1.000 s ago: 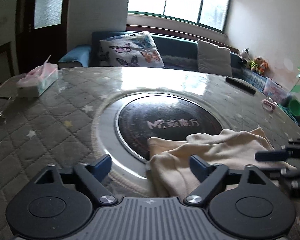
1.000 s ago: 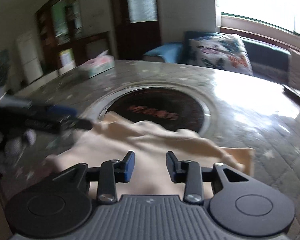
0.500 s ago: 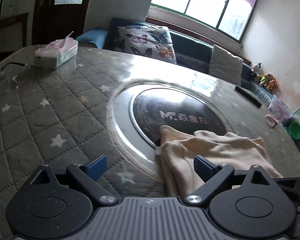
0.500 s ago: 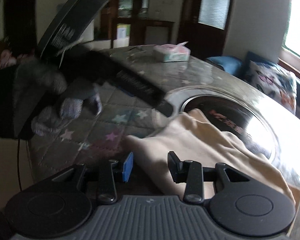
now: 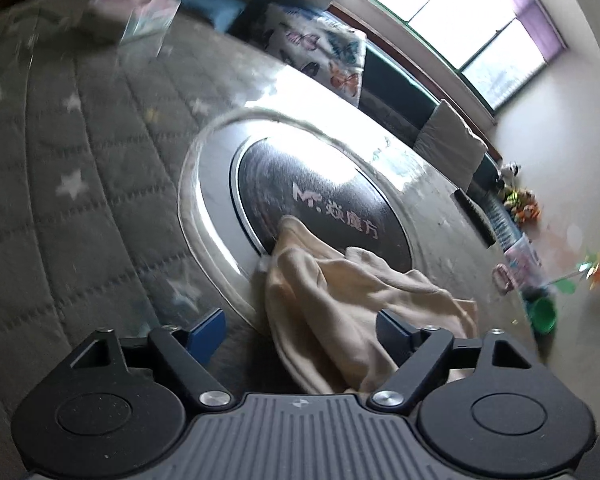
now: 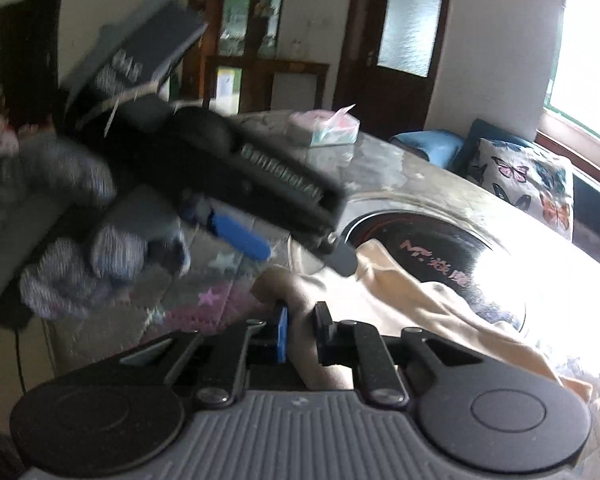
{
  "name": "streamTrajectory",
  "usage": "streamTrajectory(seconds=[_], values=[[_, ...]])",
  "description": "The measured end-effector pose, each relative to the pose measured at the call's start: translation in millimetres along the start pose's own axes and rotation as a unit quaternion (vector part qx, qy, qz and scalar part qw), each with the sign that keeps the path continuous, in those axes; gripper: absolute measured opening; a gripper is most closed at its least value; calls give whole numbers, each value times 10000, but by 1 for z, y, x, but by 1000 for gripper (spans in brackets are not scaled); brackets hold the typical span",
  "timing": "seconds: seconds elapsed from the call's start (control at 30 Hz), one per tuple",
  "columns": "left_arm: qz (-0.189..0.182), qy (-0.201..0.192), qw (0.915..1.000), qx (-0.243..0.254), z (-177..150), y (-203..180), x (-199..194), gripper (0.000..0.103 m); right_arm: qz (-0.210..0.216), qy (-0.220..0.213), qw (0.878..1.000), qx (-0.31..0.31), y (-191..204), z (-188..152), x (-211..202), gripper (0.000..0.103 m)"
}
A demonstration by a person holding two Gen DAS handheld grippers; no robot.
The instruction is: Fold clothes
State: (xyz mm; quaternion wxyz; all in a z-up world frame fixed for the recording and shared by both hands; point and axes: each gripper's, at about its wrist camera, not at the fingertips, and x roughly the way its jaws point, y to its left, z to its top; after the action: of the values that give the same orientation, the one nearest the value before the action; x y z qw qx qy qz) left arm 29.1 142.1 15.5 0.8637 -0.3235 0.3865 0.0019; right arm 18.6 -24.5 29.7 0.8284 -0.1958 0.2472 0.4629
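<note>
One dark disc [image 5: 324,200] reads "M" plus Chinese characters.

Daylight pours through the window [image 5: 476,20], glare blows out the glossy bench [image 6: 540,280], edges bend and darken, and the gloved hand [image 6: 80,240] smears with blur.

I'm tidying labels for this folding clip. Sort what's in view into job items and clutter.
Job:
- cream garment, partly over the hotplate
- right gripper, just closed on a fold of it
- left gripper, open, jaws just narrowing, cloth between them unpinched

Lying about:
- tissue pack
- butterfly cushion
- remote
- green cup
</note>
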Motion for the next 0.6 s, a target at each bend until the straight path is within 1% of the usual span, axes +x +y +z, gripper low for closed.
streamTrajectory(seconds=[0.07,0.1,0.17,0.2,0.23,0.3,0.4,0.5,0.57,0.6], values=[[-109,105,9995,-269,-1,1,3,80,0,-107,9999,97,-4,0,-8,12],[-119,97,9994,-324,-2,0,4,79,30,-149,9998,161,-8,-1,-13,12],[-135,119,9991,-384,-3,-2,7,69,88,-176,9996,222,-10,-3,-17,12],[-148,162,9989,-419,-3,-2,9,57,121,-176,9995,239,-11,-5,-19,12],[-188,228,9985,-456,-4,-2,12,47,154,-174,9994,250,-11,-7,-20,12],[-268,302,9978,-535,-5,-1,15,39,191,-186,9993,278,-11,-11,-22,12],[-192,287,9977,-583,-4,-1,17,26,230,-201,9989,353,-12,-16,-25,12],[-173,277,9978,-581,-5,-1,17,23,278,-183,9986,408,-16,-19,-27,13],[-167,263,9980,-544,-5,-1,17,23,300,-187,9983,471,-19,-21,-31,18],[-164,261,9981,-541,-6,-1,17,23,277,-202,9979,548,-23,-23,-35,18]])
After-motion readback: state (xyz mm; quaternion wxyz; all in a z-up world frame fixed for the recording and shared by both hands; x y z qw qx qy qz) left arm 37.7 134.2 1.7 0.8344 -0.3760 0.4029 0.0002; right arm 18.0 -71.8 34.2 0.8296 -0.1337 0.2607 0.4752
